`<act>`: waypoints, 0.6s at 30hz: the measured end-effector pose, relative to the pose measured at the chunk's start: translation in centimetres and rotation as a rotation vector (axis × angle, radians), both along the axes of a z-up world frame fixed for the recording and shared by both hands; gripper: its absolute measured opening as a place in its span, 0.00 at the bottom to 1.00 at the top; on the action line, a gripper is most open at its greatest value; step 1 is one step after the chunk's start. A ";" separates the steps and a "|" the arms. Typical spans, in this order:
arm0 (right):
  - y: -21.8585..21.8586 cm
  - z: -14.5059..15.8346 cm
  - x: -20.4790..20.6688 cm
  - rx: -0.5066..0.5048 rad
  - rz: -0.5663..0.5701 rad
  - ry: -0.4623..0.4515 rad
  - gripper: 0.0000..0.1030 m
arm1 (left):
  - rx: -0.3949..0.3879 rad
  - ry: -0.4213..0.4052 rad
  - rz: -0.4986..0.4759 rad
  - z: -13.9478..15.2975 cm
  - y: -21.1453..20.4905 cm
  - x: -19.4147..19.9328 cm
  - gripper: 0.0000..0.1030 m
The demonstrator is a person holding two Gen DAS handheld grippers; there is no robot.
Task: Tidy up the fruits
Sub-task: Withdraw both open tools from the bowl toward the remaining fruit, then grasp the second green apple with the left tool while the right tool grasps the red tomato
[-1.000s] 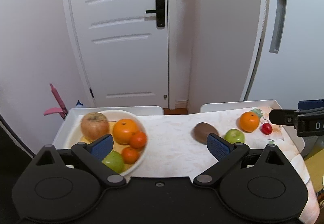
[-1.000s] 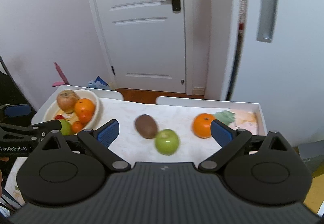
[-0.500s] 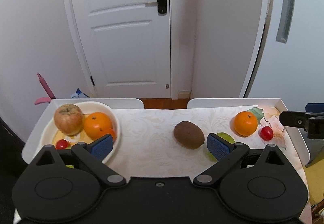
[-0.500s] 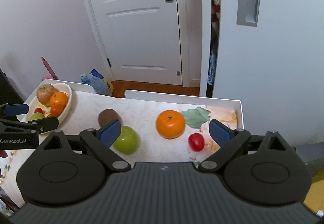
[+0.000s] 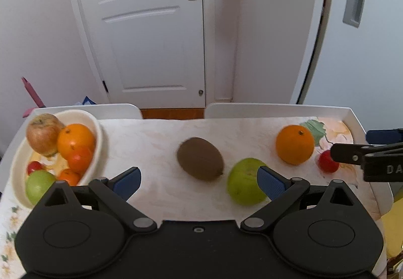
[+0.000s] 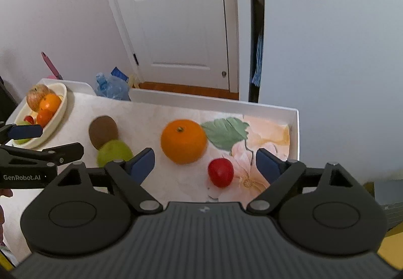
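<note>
Since the earlier frames, your left gripper (image 5: 199, 180) has swung rightward from the bowl (image 5: 99, 137) and now faces the middle of the table (image 5: 151, 143). Your right gripper (image 6: 205, 164) has come closer to the table's right end, so the small red fruit (image 6: 221, 172) now sits between its fingers' line of sight. Both grippers have their fingers spread wide and hold nothing.

Layout: the bowl stands at the table's left end, filled with a brownish apple (image 5: 44, 133), oranges (image 5: 75, 140) and a green fruit (image 5: 39, 187). Four loose fruits lie on the cloth. The kiwi (image 5: 200, 165) lies near the middle, its long axis running diagonally from the far left toward the near right. The green apple (image 5: 245, 182) lies just beside it on the right; whether the two touch cannot be told. The loose orange (image 6: 183, 141) rests stem-up, further right, and the small red fruit lies near it toward the right end.

Edges and room: a raised white rim (image 6: 293, 127) borders the far and right sides of the table. Bare cloth lies open between the bowl and the kiwi. In the left view your right gripper reaches in over the right edge, in front of the small red fruit.
</note>
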State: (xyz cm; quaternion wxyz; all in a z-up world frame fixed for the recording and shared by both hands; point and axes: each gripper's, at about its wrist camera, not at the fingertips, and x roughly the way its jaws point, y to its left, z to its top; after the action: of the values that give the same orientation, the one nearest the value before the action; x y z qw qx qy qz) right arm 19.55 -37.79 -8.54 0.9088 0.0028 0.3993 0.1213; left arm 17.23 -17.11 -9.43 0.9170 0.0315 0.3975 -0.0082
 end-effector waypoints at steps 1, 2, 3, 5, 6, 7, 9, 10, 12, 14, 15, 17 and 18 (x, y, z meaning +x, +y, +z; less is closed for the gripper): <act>-0.1 -0.3 0.1 -0.001 0.004 0.004 0.97 | -0.001 0.003 -0.003 -0.3 -0.4 0.0 0.98; -0.3 -0.6 0.2 -0.002 0.007 0.008 0.96 | -0.001 0.007 -0.006 -0.5 -0.7 0.1 0.98; -0.4 -0.9 0.3 -0.003 0.010 0.012 0.95 | -0.001 0.011 -0.009 -0.8 -1.1 0.2 0.97; -0.7 -1.3 0.5 -0.005 0.015 0.019 0.93 | -0.001 0.017 -0.014 -1.2 -1.6 0.3 0.97; -0.9 -1.5 0.6 -0.005 0.016 0.023 0.93 | -0.003 0.019 -0.016 -1.4 -1.8 0.4 0.97; -1.1 -1.7 0.7 -0.004 0.015 0.025 0.93 | -0.006 0.022 -0.019 -1.6 -2.1 0.4 0.96; -1.4 -2.0 0.8 -0.001 0.014 0.029 0.92 | -0.009 0.026 -0.023 -1.9 -2.5 0.6 0.95; -1.4 -2.1 0.8 0.000 0.013 0.032 0.91 | -0.011 0.029 -0.027 -2.1 -2.8 0.7 0.93; -1.6 -2.4 0.9 0.002 0.014 0.037 0.90 | -0.016 0.035 -0.034 -2.3 -3.1 0.8 0.89; -1.7 -2.6 1.0 0.005 0.016 0.040 0.88 | -0.018 0.039 -0.040 -2.6 -3.6 0.8 0.88; -1.8 -2.7 1.0 0.006 0.018 0.042 0.87 | -0.018 0.041 -0.045 -2.8 -3.7 0.9 0.87; -1.8 -2.9 1.0 0.010 0.021 0.047 0.83 | -0.019 0.050 -0.054 -3.1 -4.2 1.0 0.79; -1.8 -3.0 1.0 0.010 0.024 0.050 0.82 | -0.020 0.055 -0.057 -3.3 -4.4 1.1 0.77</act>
State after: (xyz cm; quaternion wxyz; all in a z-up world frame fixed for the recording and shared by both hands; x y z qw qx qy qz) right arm 20.57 -39.62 -11.58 0.8971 0.0057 0.4211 0.1339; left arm 18.30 -21.49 -12.75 0.9055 0.0336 0.4212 -0.0391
